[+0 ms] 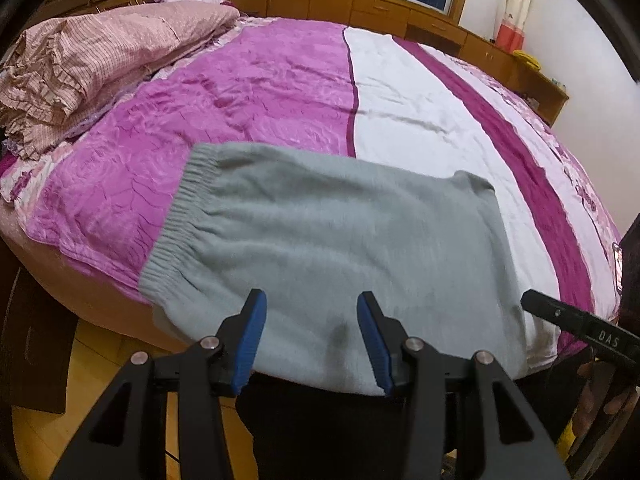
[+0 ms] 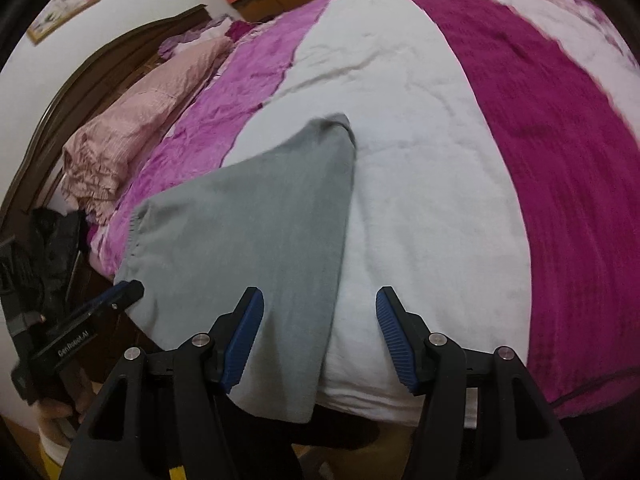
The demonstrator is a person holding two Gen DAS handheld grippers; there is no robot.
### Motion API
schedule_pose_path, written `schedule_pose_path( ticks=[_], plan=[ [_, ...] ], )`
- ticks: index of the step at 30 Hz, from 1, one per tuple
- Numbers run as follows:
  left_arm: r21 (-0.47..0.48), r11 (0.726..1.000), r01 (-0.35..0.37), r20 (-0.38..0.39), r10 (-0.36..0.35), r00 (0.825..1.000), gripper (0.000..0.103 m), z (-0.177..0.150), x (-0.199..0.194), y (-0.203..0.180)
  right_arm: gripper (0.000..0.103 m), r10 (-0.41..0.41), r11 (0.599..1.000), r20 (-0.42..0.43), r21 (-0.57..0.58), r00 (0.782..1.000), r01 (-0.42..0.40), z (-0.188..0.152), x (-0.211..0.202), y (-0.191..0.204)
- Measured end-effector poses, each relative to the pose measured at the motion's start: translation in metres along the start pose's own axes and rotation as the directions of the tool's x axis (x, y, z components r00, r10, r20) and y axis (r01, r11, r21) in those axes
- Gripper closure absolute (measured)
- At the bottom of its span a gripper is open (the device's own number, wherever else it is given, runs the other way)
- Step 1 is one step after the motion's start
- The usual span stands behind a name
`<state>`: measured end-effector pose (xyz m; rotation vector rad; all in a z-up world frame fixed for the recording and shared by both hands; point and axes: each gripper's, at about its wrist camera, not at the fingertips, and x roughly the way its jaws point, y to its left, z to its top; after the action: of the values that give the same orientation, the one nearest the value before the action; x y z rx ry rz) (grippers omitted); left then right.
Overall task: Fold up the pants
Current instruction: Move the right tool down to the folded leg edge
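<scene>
Folded grey pants [image 1: 320, 248] lie flat at the near edge of a bed [image 1: 280, 80] covered in pink, white and magenta — waistband to the left. The left gripper [image 1: 311, 340] and right gripper [image 2: 320, 336] hover above, both spread apart, grasping nothing.

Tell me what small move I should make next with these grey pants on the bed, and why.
Probably lower both open grippers onto the near edge of the grey pants and pinch it. The left gripper and right gripper hold nothing, and the pants hang over the edge of the bed. The waistband lies to the left, so gripping that edge would let you fold it away from you.
</scene>
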<state>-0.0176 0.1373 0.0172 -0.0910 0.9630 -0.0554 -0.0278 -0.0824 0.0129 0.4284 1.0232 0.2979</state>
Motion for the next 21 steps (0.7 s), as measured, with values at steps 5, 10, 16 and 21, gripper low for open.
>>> schedule_pose_path(
  ticks=[5,10,16,21],
  plan=[
    [0.001,1.0,-0.005,-0.029,0.005,1.0,0.053,-0.003,0.014,0.001,0.051,0.031,0.999,-0.023,-0.012,0.999,-0.031,-0.001,0.013,0.003],
    [-0.002,1.0,-0.007,-0.033,0.006,0.999,0.053,-0.004,0.019,0.002,0.05,0.13,0.991,-0.052,0.024,0.99,-0.129,-0.003,0.026,0.008],
    [0.003,1.0,-0.008,-0.032,0.008,0.999,0.053,-0.003,0.02,0.002,0.046,0.168,0.986,-0.026,0.012,0.985,-0.168,-0.007,0.036,0.002],
    [-0.001,1.0,-0.005,-0.032,0.005,0.999,0.05,-0.002,0.022,0.001,0.039,0.268,0.961,-0.01,0.067,0.963,-0.267,-0.006,0.039,-0.009]
  ],
)
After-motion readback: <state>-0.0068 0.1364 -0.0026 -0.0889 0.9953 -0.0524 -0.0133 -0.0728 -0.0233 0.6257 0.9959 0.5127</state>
